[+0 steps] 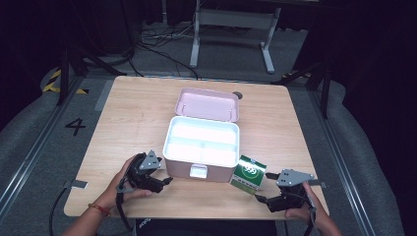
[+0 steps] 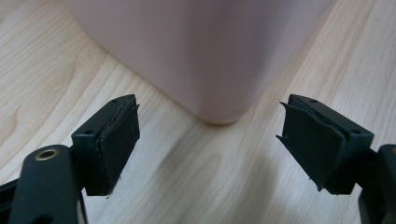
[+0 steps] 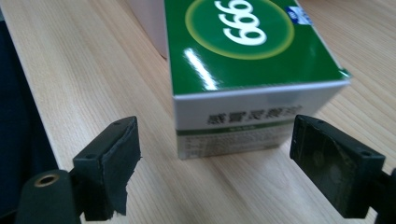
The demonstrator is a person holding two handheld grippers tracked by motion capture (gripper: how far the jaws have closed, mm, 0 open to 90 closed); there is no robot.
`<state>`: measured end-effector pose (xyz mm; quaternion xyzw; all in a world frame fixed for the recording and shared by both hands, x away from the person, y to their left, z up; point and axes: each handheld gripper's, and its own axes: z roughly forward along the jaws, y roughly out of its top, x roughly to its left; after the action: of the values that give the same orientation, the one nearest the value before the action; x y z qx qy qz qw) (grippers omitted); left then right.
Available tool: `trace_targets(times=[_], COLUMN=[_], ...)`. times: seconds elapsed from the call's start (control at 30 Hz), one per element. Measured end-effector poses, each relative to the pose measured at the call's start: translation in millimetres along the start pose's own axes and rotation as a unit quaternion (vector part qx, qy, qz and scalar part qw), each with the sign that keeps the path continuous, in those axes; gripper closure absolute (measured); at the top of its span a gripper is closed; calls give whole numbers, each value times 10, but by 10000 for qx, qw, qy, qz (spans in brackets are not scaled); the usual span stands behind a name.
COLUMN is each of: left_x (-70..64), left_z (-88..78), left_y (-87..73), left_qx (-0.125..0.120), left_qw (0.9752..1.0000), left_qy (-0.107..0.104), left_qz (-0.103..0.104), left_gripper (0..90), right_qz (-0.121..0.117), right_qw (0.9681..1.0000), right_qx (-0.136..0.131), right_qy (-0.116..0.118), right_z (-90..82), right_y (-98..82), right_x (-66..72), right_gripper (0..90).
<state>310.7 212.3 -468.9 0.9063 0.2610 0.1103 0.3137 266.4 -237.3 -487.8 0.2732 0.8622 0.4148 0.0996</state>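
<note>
A pink storage box [image 1: 201, 147] with a white tray inside stands open mid-table, its lid [image 1: 208, 104] tilted back. A green and white carton [image 1: 249, 174] lies just right of the box's front corner. My left gripper [image 1: 167, 181] is open at the box's front left corner [image 2: 212, 70], with nothing between its jaws. My right gripper [image 1: 260, 199] is open just short of the carton [image 3: 252, 70]; the carton's white end faces the jaws from a little way off and the pads [image 3: 119, 170] touch nothing.
The wooden table [image 1: 133, 118] has bare room to the left, right and behind the box. Its front edge runs close under both hands. Beyond the table lie cables and a white metal stand [image 1: 231, 29] on the grey floor.
</note>
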Motion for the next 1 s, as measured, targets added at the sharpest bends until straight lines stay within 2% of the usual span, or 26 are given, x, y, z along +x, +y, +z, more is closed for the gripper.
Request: trace_targets(times=[0.03,0.1,0.17,0.23,0.37,0.43,0.5,0.73,0.8,0.83,0.9,0.97,1.0], left_x=[-20,-28,-37,-22,-26,-60,-52,-45,-41,-59,-92,-93,-100], left_z=[19,27,35,34,48,66,88,110,153,174,185,188,211], left_y=[38,55,71,73,118,154,172,182,221,239,256,261,281], left_qx=[-45,-41,-45,-78,-93,-63,-99,-62,-116,-111,-44,-61,-122], left_qw=[10000,10000,9998,9998,9998,9997,9997,9997,9996,9995,9997,9997,9996], left_qy=[75,81,203,172,167,204,209,216,156,187,247,224,172], left_qz=[-7,18,49,-16,-14,133,-4,-31,-216,-224,-81,-121,-210], left_gripper=[196,196,195,193,195,188,167,158,123,115,136,139,139], right_qz=[-6,21,60,94,112,108,105,-25,-58,-49,-17,18,68], right_qw=[10000,9999,9999,9997,9997,9995,9995,9993,9993,9993,9993,9994,9992], right_qx=[24,25,17,23,19,7,-4,25,53,54,48,28,27], right_qy=[-82,-128,-153,-217,-234,-287,-287,-370,-363,-365,-364,-352,-406], right_z=[27,40,56,67,88,100,115,168,175,172,131,117,105], right_y=[25,34,46,53,61,71,81,118,129,132,130,125,113], right_x=[12,12,-4,-23,-87,-111,-138,-162,-179,-187,-233,-253,-289], right_gripper=[153,155,156,162,157,157,152,150,151,154,156,154,154])
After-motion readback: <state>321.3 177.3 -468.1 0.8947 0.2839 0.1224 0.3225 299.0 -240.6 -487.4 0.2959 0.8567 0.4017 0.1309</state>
